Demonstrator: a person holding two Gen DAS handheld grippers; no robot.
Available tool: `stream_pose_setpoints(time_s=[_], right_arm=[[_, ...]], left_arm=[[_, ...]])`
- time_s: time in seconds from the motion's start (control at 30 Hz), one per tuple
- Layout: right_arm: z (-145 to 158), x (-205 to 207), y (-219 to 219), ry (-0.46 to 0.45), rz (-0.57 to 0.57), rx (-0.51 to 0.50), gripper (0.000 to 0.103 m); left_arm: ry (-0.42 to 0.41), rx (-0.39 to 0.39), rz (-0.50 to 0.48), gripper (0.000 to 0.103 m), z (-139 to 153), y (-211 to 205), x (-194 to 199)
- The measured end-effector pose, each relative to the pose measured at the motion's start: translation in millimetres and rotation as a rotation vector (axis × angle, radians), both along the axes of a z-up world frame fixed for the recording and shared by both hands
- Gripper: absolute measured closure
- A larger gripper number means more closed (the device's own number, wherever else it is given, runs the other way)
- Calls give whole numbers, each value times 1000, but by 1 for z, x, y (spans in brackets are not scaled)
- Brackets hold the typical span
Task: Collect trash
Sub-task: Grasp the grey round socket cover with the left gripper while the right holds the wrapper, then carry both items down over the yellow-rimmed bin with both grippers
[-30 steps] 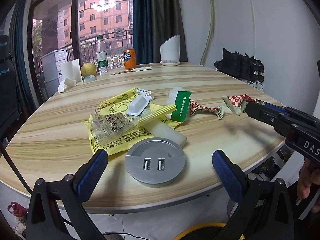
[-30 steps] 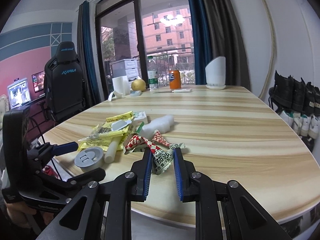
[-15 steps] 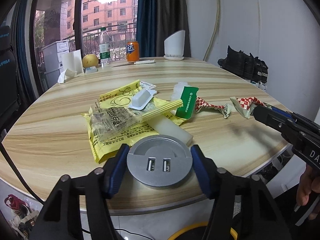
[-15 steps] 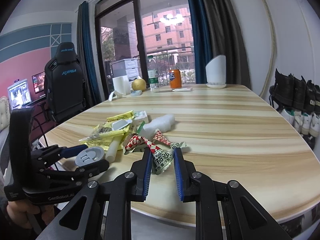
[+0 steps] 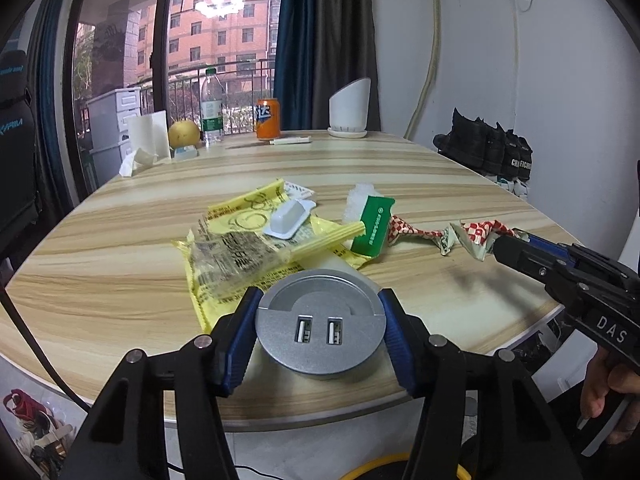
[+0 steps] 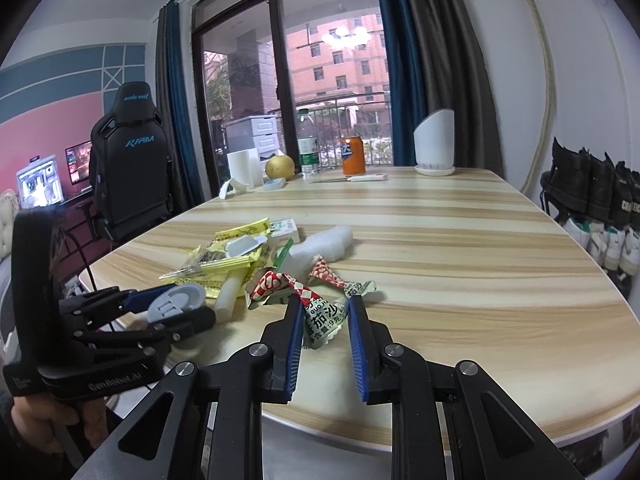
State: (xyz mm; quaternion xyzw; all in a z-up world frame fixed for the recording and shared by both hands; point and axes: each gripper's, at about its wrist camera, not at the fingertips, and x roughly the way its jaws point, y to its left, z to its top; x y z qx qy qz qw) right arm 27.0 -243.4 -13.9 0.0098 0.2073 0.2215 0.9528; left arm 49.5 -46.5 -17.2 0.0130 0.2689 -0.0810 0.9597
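Trash heap, table [image 5: 460,184] centre: yellow wrappers [image 5: 240,256], green packet [image 5: 372,226], white tray [image 5: 288,220]. Red-checked wrapper [image 6: 320,316] at the heap's three o'clock, pinched narrow in the right gripper [image 6: 322,316]. Left gripper [image 5: 320,330], at six o'clock, is clamped half-wide on the grey USB puck [image 5: 320,328]. Risk: the puck looks like no rubbish; if fixed, lifting would strain it, and the wrapper's tail may drag neighbours. The right view alone shows the printing on the wrapper; the left alone shows the USB ports.

One can [image 5: 267,118], one bottle [image 5: 211,106] (both upright), two tools [image 5: 320,334].
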Motion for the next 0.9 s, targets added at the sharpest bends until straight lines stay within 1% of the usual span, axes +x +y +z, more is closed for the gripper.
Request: stream_pose_setpoints(time_s=[0.07,0.27,0.43,0.6,0.73,0.9], right_arm=[[0,0,0,2,3,4,82],[-2,-1,0,5,10,-1,82],[-3,1,2,10,9,-12,82],[1,-4,3,9,27,2,82],[9,-14,1,2,47,8,82],[19,-37,-2,-28,58,-24,82]], left_arm=[[-9,16,4,50,2,0,-3],[-27,25,1,50,6,2,-9],[-21,9,-8,50,6,6,-8],[-28,1,-17,50,10,6,-14],[-39,6,-34,50,14,4,-24],[-59,1,-57,50,22,2,-40]])
